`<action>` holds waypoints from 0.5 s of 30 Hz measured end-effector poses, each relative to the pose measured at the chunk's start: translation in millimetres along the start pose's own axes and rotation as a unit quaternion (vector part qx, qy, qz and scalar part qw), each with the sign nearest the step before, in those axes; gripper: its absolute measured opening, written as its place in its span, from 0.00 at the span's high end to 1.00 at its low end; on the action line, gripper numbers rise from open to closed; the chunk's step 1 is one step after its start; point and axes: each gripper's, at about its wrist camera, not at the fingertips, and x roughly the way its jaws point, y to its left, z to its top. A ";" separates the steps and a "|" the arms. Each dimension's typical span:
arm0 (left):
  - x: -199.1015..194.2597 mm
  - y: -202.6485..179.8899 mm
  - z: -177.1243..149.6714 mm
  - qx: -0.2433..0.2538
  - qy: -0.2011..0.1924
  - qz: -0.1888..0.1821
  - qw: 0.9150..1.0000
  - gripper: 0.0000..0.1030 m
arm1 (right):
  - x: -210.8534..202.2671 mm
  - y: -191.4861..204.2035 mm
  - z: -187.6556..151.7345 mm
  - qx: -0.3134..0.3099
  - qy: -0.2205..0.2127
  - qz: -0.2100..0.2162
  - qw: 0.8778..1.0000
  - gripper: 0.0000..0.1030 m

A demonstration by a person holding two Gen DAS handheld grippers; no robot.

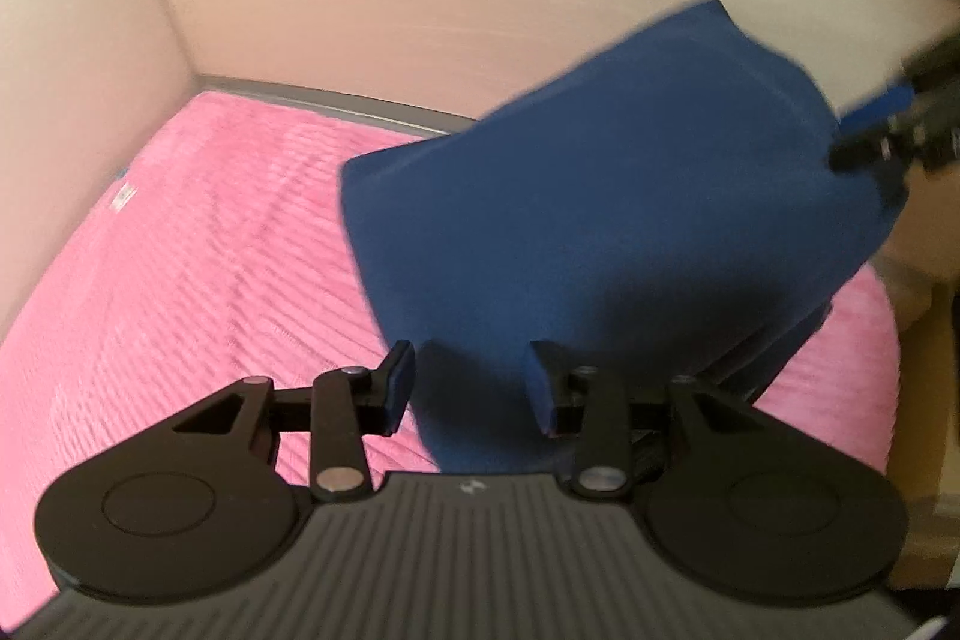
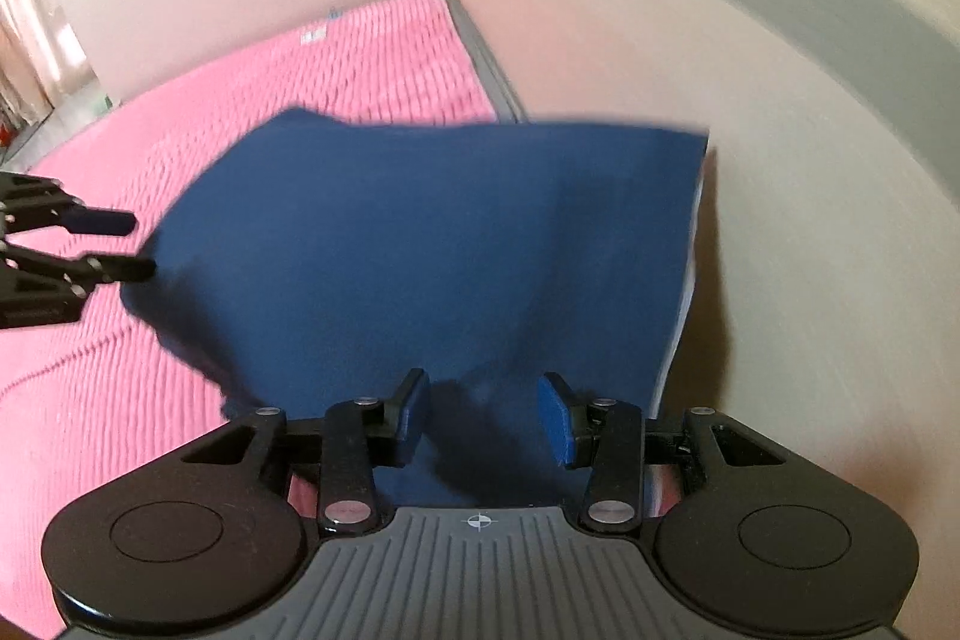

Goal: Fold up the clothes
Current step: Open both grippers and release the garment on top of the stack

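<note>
**One blue garment between two claws above a pink bed**

Left wrist view: there is one blue garment (image 1: 600, 196), one pink bed (image 1: 180, 250) and two claws. The left claw (image 1: 474, 388) is in the foreground, and its two blue pads (image 1: 401, 388) stand apart. The garment's lower part passes between them and in front of them; I cannot tell if the pads press on the cloth. The right claw (image 1: 864, 142) is at the right edge of the picture, at the garment's upper right corner, and blue cloth shows between its fingers, so it seems to grip it. The garment is plain dark blue, smooth and blurred, and it covers the far right part of the bed.

Right wrist view: again one garment (image 2: 450, 232), one bed (image 2: 120, 370), two claws. The right claw (image 2: 486, 418) has its pads well apart, with the cloth between and beyond them; a grip cannot be told. The left claw (image 2: 141, 244) is at the garment's left edge, fingers parted. The garment looks like a wide flat sheet with a straight far edge, near the wall (image 2: 810, 220).
</note>
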 end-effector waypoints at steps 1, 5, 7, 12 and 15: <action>0.0 -0.3 -3.4 -0.005 0.008 -0.001 1.000 0.65 | 4.7 -2.4 -4.3 0.013 0.004 0.004 1.000 0.57; 3.8 -5.6 -9.7 0.003 0.025 -0.002 1.000 0.64 | -19.4 1.4 0.4 0.027 -0.027 -0.008 0.999 0.57; -3.4 -1.9 -8.5 -0.005 0.019 0.001 1.000 0.62 | -34.8 5.8 -1.8 0.020 -0.044 -0.016 0.999 0.42; -25.6 6.4 -29.2 -0.061 0.042 0.001 0.997 0.57 | -41.4 18.7 -24.2 0.016 -0.031 -0.020 0.999 0.06; -37.8 1.7 -48.7 -0.103 0.062 0.002 0.993 0.43 | -33.9 23.4 -36.6 0.034 -0.005 -0.007 0.999 0.06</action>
